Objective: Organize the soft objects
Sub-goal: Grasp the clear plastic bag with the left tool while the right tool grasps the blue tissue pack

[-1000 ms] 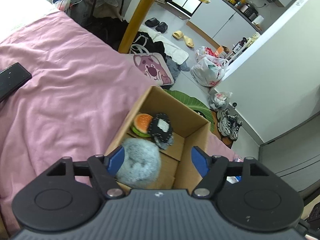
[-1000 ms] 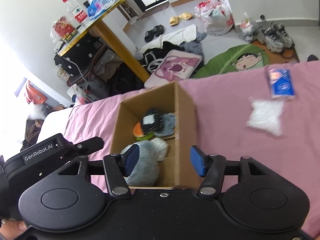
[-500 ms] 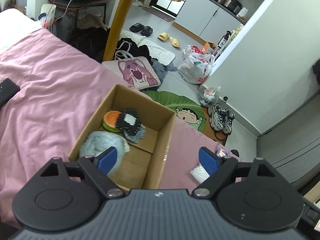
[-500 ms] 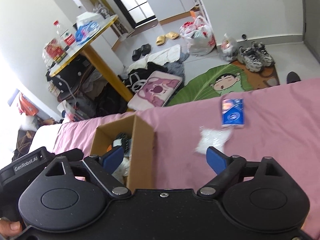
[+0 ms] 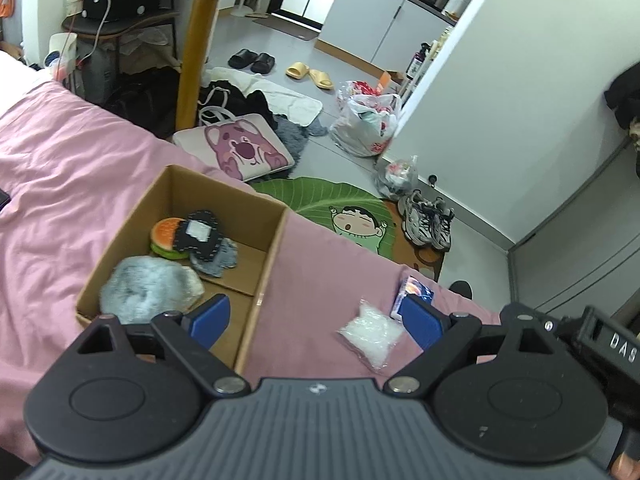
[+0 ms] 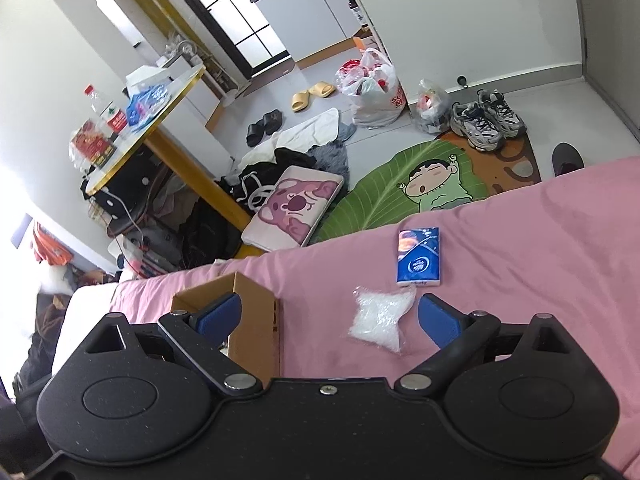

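A cardboard box [image 5: 276, 248] [image 6: 256, 320] sits on the pink bed sheet [image 5: 64, 200]. Inside it lie a grey fluffy toy [image 5: 150, 286], a plush burger [image 5: 164, 236] and a dark knitted piece [image 5: 200, 236]. A clear plastic packet [image 5: 370, 336] [image 6: 382, 316] and a blue tissue pack [image 5: 414, 292] [image 6: 418, 256] rest on the sheet to the right of the box. My left gripper [image 5: 316, 320] is open above the box's right wall, holding nothing. My right gripper [image 6: 330, 318] is open too, with the packet lying between its fingers' lines and the box by its left finger.
Beyond the bed's edge are a pink bear cushion [image 5: 244, 150], a green leaf rug [image 6: 416, 184], shoes [image 6: 486, 118], plastic bags [image 5: 366, 124] and a yellow-legged table [image 5: 196, 48]. The other gripper's body [image 5: 604, 344] shows at the right edge.
Both grippers swung right and pulled back from the box. The grey fluffy toy now lies in the box, free of the fingers. The packet and tissue pack came into view.
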The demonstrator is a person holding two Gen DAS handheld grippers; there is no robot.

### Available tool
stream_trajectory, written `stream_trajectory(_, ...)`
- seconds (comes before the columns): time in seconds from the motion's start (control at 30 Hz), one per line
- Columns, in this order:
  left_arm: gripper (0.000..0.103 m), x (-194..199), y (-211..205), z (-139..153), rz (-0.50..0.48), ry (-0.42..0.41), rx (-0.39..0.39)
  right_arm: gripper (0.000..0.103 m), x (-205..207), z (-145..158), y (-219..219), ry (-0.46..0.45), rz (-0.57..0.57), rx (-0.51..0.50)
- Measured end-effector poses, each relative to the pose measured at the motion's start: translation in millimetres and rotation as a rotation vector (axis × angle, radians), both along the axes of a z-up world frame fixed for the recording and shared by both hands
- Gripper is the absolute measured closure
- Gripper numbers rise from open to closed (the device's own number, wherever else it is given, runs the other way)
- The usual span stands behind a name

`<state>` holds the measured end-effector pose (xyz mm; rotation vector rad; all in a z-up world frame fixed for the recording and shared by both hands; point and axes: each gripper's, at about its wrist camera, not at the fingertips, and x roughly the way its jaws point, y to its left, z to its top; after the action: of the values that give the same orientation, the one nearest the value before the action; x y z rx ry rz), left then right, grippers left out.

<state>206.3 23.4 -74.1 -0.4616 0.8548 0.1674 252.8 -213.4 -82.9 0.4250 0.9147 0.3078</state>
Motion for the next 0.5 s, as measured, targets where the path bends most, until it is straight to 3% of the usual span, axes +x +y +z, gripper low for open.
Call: stream_trajectory(0.5,0.014,32.7,-42.6,-37.4,-0.069,0.023,-0.008,0.008,37.0,-14.5,-19.9,0.020,-0.041,0.031)
